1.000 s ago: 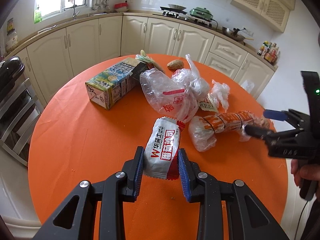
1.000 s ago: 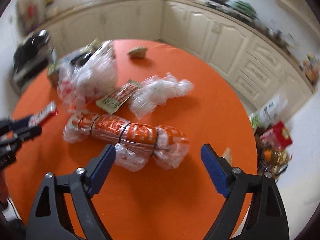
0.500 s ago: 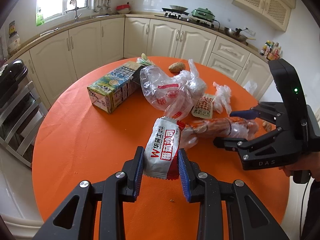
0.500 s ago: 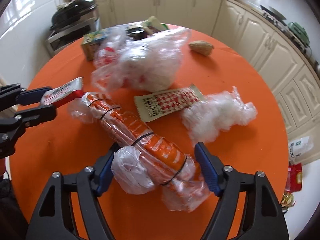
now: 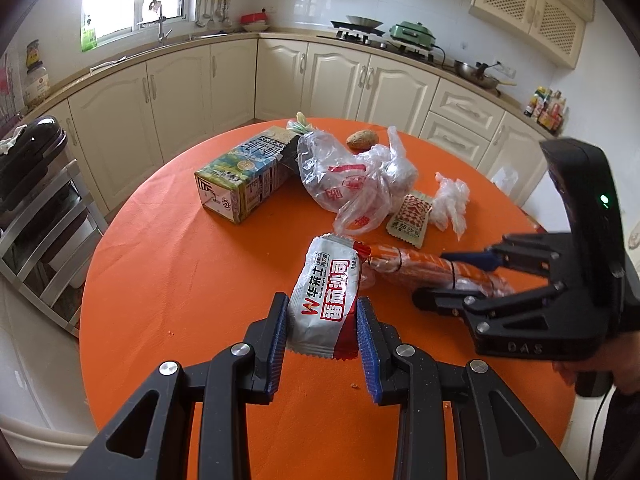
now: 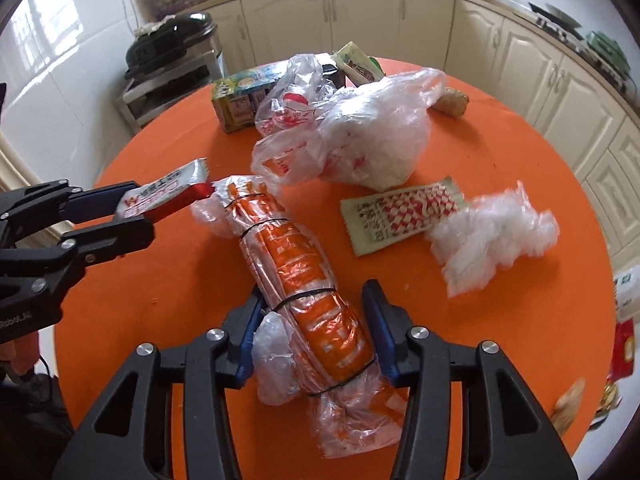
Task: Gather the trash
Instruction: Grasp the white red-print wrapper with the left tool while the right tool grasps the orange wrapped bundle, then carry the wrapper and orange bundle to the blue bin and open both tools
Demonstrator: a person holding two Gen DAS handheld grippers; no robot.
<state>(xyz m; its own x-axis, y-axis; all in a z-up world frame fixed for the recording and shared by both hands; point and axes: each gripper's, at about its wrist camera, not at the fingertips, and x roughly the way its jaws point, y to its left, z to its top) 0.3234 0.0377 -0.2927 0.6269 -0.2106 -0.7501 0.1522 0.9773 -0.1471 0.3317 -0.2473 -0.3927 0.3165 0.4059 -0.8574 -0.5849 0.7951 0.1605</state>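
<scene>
Two grabs now: right gripper (image 6: 314,330) jaws have just been closing around the orange bundle (image 6: 304,280); left gripper (image 5: 322,334) holds the snack wrapper (image 5: 326,300); both look ready for binning.

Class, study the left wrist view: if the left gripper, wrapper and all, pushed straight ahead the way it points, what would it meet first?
Probably the orange banded bundle: its near end lies just past the white snack wrapper held in the left gripper, though depth there is uncertain.
</scene>
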